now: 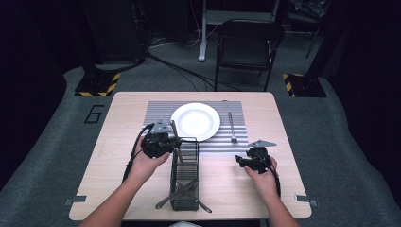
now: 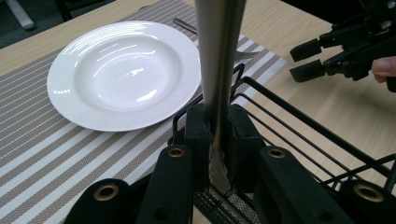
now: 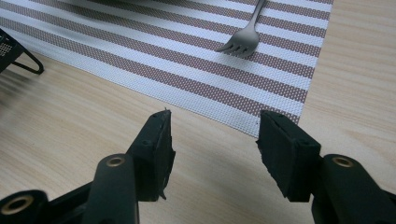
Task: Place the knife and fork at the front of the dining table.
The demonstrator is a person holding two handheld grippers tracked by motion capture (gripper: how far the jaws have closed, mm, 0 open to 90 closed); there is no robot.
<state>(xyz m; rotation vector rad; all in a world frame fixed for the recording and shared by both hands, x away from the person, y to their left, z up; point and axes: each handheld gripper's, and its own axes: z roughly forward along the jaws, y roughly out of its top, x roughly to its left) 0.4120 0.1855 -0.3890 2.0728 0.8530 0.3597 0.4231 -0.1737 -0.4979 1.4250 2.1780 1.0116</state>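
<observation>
Left gripper (image 2: 217, 135): jaws clamped on 1 metal utensil handle (image 2: 218, 60), held upright over far end of wire basket (image 1: 185, 175), just right of white plate (image 1: 195, 121). Fork (image 1: 232, 126) lies right of plate on striped mat (image 1: 156, 111). Right gripper (image 3: 212, 140): jaws wide, holding nothing, above bare table (image 1: 236, 189).

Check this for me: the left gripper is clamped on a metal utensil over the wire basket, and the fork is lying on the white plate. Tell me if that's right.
Not quite. The fork lies on the striped placemat, to the right of the white plate, not on it; the high view shows this. The rest holds: the left gripper is clamped on a metal utensil over the wire basket.
</observation>
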